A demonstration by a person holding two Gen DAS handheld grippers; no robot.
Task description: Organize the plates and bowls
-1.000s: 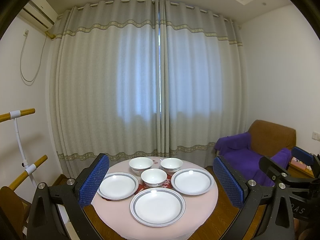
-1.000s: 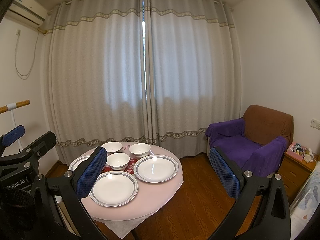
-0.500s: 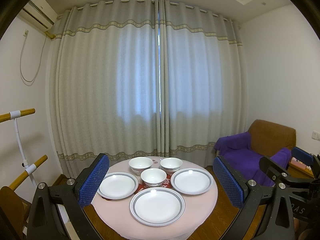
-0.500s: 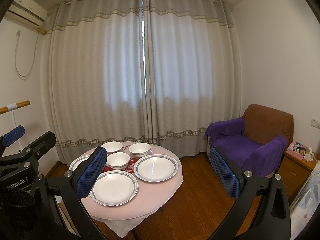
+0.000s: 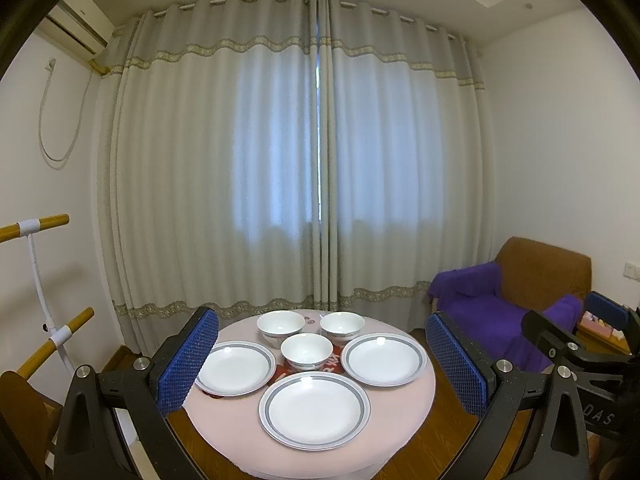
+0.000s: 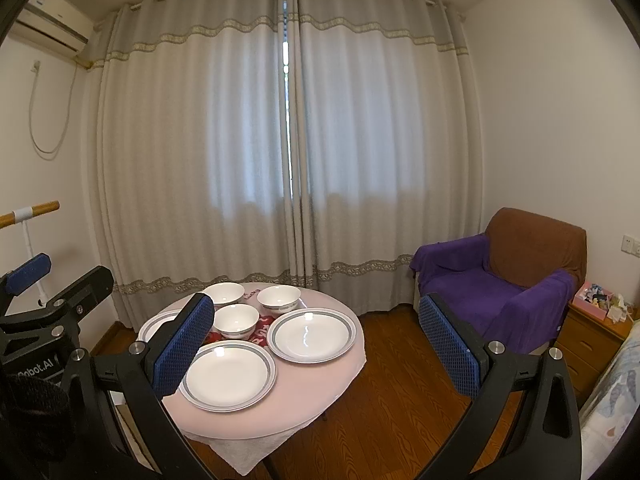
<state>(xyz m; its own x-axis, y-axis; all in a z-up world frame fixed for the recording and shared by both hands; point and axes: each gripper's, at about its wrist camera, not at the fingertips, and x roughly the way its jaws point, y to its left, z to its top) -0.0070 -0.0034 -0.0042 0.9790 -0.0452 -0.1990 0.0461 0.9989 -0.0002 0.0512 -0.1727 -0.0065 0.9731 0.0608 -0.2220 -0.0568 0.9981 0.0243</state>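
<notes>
A round table with a pink cloth carries three white plates with grey rims: a left plate, a near plate and a right plate. Behind them stand three white bowls, the middle one on a red mat. My left gripper is open and empty, held back from the table. My right gripper is also open and empty. In its view, its left finger hides part of the left plate, and the near plate and the right plate show whole.
A brown armchair under a purple throw sits right of the table, with a wooden nightstand beside it. Curtains hang behind. A wooden-barred white rack stands at left. Wood floor lies between table and armchair.
</notes>
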